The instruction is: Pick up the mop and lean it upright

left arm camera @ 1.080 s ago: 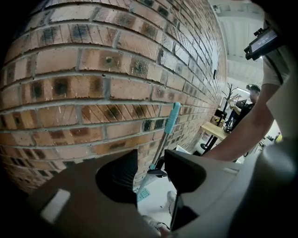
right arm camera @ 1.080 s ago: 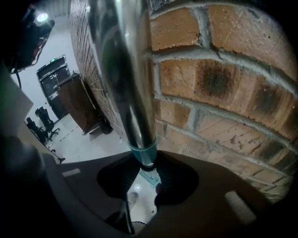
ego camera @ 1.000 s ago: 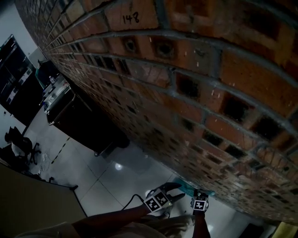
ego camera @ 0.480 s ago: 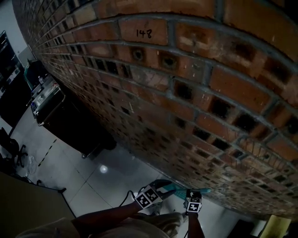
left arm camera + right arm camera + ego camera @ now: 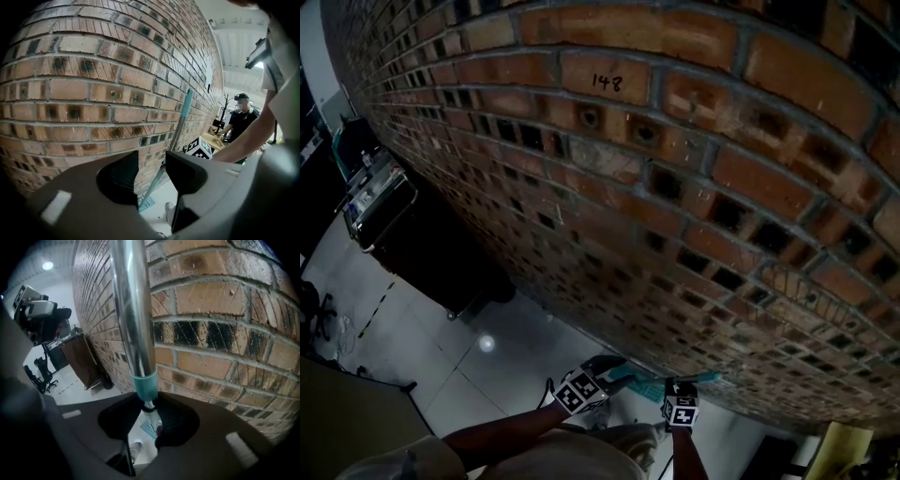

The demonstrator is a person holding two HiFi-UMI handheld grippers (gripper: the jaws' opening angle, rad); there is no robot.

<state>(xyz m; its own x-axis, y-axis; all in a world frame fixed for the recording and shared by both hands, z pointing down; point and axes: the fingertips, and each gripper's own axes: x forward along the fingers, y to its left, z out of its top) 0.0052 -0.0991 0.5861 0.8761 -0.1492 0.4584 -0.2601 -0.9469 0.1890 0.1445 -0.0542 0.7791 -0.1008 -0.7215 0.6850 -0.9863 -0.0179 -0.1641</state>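
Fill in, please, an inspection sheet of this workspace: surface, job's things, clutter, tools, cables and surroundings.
Surface: glossy grey floor tiles, with a lamp reflected in them.
Job's things: mop pole steep beside the brick wall; teal mop head low at the wall's foot.
Clutter: black cabinet against the wall.
Tools: right tool shut on the mop pole; left tool open, with the pole seen through its gap.
Cables: what looks like a thin lead beside the left tool.
Surroundings: "148" written on one brick; a person in dark clothes farther along the wall.
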